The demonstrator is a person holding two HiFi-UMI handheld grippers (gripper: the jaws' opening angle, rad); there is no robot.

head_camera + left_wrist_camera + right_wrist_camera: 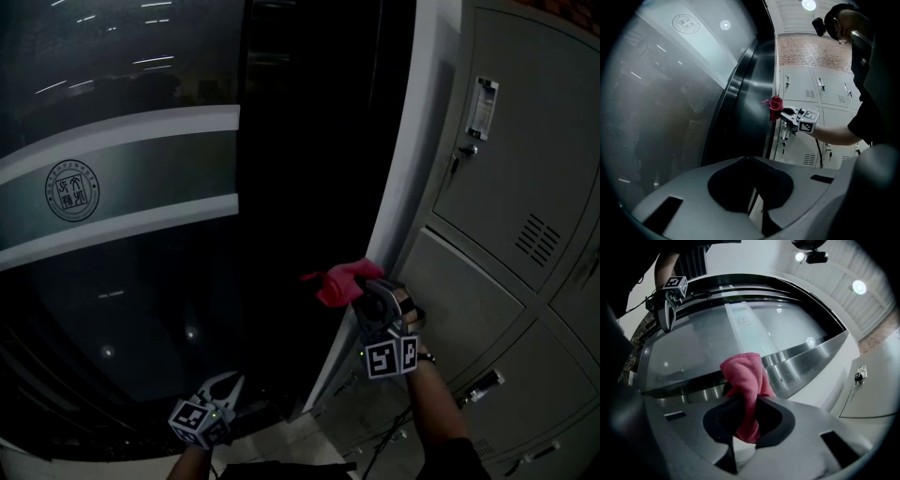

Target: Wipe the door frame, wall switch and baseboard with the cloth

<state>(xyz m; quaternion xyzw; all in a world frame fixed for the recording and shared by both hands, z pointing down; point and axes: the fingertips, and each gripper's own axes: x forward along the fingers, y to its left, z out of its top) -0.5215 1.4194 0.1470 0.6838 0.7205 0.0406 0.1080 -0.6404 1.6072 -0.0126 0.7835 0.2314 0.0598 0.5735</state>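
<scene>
Right gripper (367,292) has its 2 jaws clamped tight on the pink cloth (341,280) and pinches it around the middle, so 1 bunched wad pokes out past the tips and a short tail hangs behind. The wad sits right at the door frame (413,159), at the edge where the dark panel meets the pale jamb. I can't tell for sure whether it's actually touching. Left gripper (223,391) hangs low near the floor, well apart from the cloth, jaws closed together with nothing between them.

About the cloth: it looks like soft, light microfibre, floppy and easy to squash, no risk of breaking it. My guess is a grip near the middle works fine, as long as enough sticks out to press flat on the metal — too little and the jaw tips would scrape the frame instead. The grey lockers (525,187) are just beside it on the right.
</scene>
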